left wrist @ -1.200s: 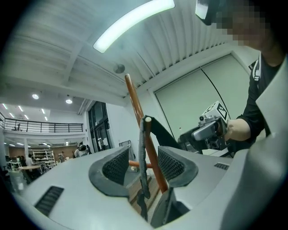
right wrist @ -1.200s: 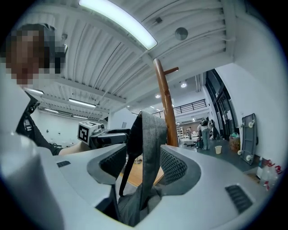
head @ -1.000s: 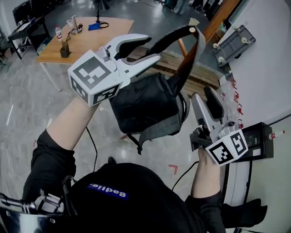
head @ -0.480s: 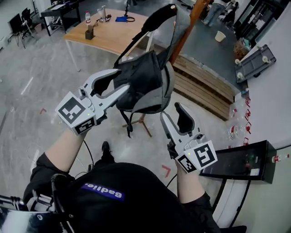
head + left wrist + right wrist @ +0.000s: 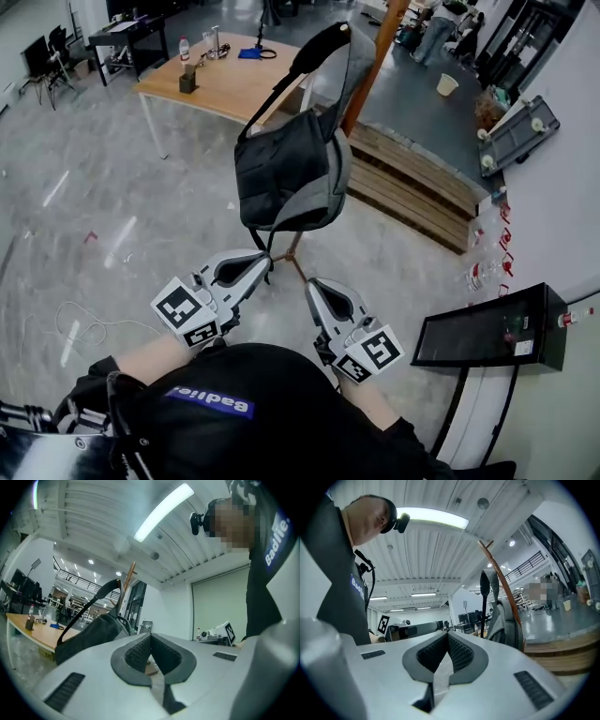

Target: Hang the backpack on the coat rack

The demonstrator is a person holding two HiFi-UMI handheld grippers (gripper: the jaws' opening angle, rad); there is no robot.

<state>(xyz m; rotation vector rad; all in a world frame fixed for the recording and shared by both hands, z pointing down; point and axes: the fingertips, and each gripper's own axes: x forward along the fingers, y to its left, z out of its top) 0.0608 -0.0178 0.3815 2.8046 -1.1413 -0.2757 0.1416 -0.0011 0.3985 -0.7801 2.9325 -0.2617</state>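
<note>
The dark grey backpack [image 5: 286, 173] hangs by its black strap [image 5: 323, 42] from the top of the wooden coat rack [image 5: 375, 47], free of both grippers. My left gripper [image 5: 263, 260] is low, close to my body and below the bag; its jaws are closing, tips together on nothing. My right gripper [image 5: 312, 284] sits beside it, jaws likewise closing onto nothing. In the left gripper view the backpack [image 5: 89, 632] hangs beyond the meeting jaws [image 5: 151, 634]. In the right gripper view the backpack [image 5: 506, 620] and the rack pole [image 5: 504, 588] stand ahead to the right of the jaws [image 5: 448, 633].
A wooden table [image 5: 225, 80] with bottles stands behind the rack. A wooden pallet [image 5: 412, 183] lies to the right of the rack's foot. A black box [image 5: 487, 328] sits by the right wall, and a cable [image 5: 75, 323] lies on the floor at the left.
Both grippers have dropped away from the backpack toward my body, and their open jaws have come together. The backpack stays hanging on the rack.
</note>
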